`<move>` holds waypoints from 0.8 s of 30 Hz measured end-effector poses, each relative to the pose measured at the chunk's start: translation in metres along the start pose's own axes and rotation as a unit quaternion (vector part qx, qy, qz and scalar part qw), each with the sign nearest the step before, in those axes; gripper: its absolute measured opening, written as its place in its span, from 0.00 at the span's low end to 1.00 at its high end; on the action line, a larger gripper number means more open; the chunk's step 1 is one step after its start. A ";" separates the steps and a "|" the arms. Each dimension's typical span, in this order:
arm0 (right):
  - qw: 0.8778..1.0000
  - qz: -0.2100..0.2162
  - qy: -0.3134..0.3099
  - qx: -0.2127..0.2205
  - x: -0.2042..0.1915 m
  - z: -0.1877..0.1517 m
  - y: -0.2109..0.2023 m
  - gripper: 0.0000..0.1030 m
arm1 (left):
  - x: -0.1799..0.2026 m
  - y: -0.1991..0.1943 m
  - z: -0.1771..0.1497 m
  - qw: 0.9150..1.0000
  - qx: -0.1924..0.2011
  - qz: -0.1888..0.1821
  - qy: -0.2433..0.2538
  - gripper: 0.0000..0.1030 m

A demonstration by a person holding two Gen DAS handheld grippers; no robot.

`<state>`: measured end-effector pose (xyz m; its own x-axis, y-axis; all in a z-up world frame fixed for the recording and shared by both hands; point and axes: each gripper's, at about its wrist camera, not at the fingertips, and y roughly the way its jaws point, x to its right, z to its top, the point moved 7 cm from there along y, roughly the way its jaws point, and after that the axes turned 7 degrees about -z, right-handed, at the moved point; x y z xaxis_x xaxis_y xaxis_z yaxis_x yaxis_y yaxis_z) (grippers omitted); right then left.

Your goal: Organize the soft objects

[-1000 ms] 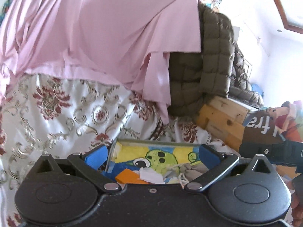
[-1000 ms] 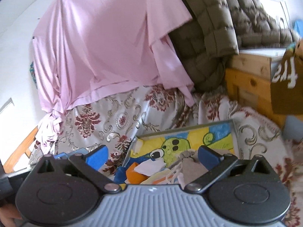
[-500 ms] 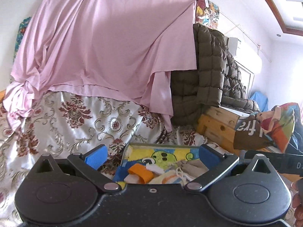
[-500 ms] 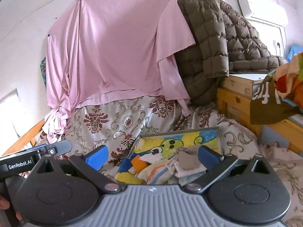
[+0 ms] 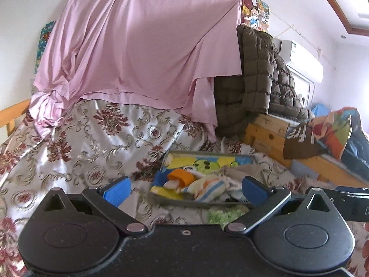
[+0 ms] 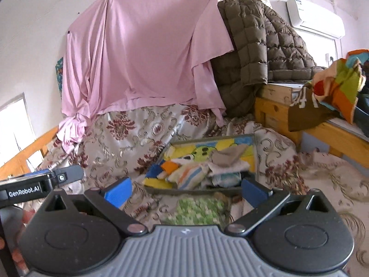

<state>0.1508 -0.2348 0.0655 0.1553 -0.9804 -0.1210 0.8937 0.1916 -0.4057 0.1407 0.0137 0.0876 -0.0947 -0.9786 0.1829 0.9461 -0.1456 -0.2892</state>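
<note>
A shallow tray (image 5: pixel 207 153) with a green cartoon print lies on the floral bedspread (image 5: pixel 92 147). In it sits a heap of small soft cloths: an orange one (image 5: pixel 181 176), a striped one (image 5: pixel 207 188) and a grey one (image 5: pixel 239 170). My left gripper (image 5: pixel 185 190) hovers open just short of the tray, holding nothing. In the right wrist view the same tray (image 6: pixel 214 139) holds the orange (image 6: pixel 169 166), striped (image 6: pixel 189 177) and grey (image 6: pixel 228 157) cloths. My right gripper (image 6: pixel 185 191) is open and empty too. A green speckled cloth (image 6: pixel 198 210) lies on the bed in front of the tray.
A pink sheet (image 5: pixel 143 50) hangs behind the bed, with a brown quilted jacket (image 5: pixel 253 78) draped over a wooden frame (image 5: pixel 265 136) on the right. A colourful cloth (image 6: pixel 336 92) lies on that frame. The left gripper's body (image 6: pixel 34 185) shows at the left edge.
Both grippers have drawn back and risen from the tray, which now looks smaller and farther off. The green speckled cloth in front of it has come into view.
</note>
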 end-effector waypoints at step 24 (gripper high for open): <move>0.997 -0.069 -0.028 0.003 -0.009 -0.105 -0.018 1.00 | -0.018 -0.020 -0.109 0.996 -0.069 0.047 0.009 0.99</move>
<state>0.0887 -0.2243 -0.0213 0.0533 -0.9985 -0.0135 0.9109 0.0541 -0.4090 0.0897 0.0180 -0.0122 -0.0151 -0.9911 0.1322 0.8997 -0.0712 -0.4306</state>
